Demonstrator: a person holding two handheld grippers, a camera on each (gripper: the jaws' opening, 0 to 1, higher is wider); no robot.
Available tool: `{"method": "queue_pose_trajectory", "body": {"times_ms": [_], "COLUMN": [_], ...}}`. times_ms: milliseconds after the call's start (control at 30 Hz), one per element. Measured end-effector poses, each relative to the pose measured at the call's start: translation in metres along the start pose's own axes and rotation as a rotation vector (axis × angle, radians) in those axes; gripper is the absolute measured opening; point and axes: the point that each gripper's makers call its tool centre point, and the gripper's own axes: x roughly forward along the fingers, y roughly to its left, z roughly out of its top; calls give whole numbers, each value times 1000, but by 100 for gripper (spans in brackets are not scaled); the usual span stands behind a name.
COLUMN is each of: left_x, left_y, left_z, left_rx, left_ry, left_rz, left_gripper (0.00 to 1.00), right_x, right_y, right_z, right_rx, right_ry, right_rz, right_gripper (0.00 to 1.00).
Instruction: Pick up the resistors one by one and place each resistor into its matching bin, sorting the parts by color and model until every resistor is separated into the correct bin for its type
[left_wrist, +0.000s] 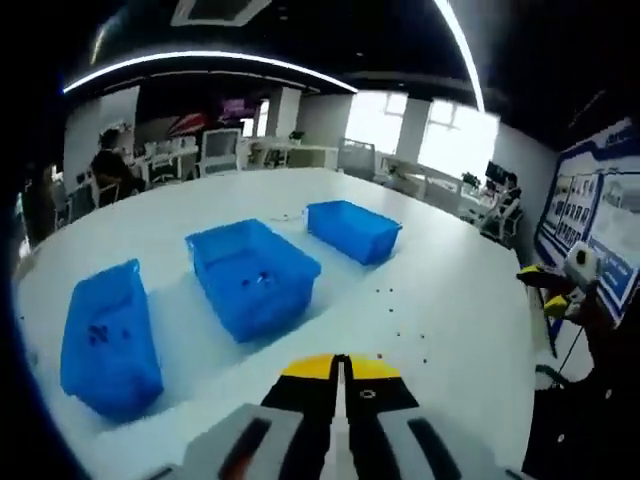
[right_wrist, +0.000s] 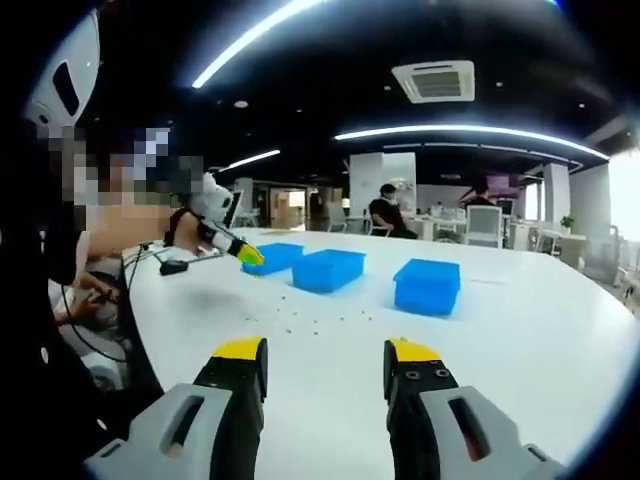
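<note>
Three blue bins stand in a row on the white table (left_wrist: 440, 270): a left bin (left_wrist: 110, 340), a middle bin (left_wrist: 255, 275) and a far bin (left_wrist: 352, 230). Dark specks lie in the left and middle bins. Tiny resistors (left_wrist: 400, 335) are scattered on the table right of the bins. My left gripper (left_wrist: 341, 366) hovers in front of the bins, its yellow-tipped jaws shut, with nothing visible between them. In the right gripper view my right gripper (right_wrist: 325, 350) stands open above the table, short of the resistors (right_wrist: 300, 322) and the bins (right_wrist: 328, 270). The left gripper (right_wrist: 248, 256) shows there at the left.
The right gripper (left_wrist: 552, 290) comes in at the right edge of the left gripper view, beyond the table's rim. A person's arm (right_wrist: 120, 230) holds the left gripper. Desks, chairs and seated people (right_wrist: 385, 212) lie beyond the table's far edge.
</note>
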Motion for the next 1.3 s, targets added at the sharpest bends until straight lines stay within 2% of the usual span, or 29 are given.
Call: {"method": "queue_pose_trajectory", "body": {"times_ms": [100,133,200,267,333,367,467,567,600,700,800,933,967,1100,1167,1267,1300], "left_x": [-24,-27,-52,-64,-78,-83,-98,-105,-106,-109,-105,-83,-75,-39,-23,-2,5], "left_y": [-11,-12,-17,-23,-26,-29,-37,-39,-39,-34,-32,-18,-11,11,25,38,45], "left_z": [25,27,39,41,41,37,31,21,21,31,41,61,64,88,96,107,108], "left_rx": [38,43,69,60,57,68,46,33,32,8,4,-10,-6,11,44,33,46], "left_ry": [-148,-163,-269,-314,-354,-357,-437,-467,-473,-544,-570,-590,-571,-553,-524,-509,-488], "left_rz": [34,36,85,94,135,155,223,288,301,347,349,340,356,344,379,379,398], "left_gripper": [6,6,6,6,6,6,6,6,6,6,6,6,6,6,6,6,6], "right_x": [2,2,3,4,4,3,2,1,1,2,2,0,0,-5,-8,-12,-13], "right_y": [4,5,6,7,8,7,5,2,2,4,5,7,7,5,3,-1,-2], "right_z": [3,4,6,7,10,11,15,19,19,20,21,25,25,25,26,26,26], "right_rx": [-9,-11,-16,-21,-27,-30,-33,-32,-34,-42,-46,-41,-41,-38,-37,-32,-29], "right_ry": [0,-1,-2,-4,-7,-11,-22,-30,-30,-28,-33,-49,-50,-58,-61,-67,-66], "right_rz": [10,12,16,18,16,12,-3,-14,-14,-7,-2,-2,-2,-9,-16,-28,-33], "right_gripper": [48,48,48,48,48,48,48,48,48,48,48,48,48,48,48,48,47]}}
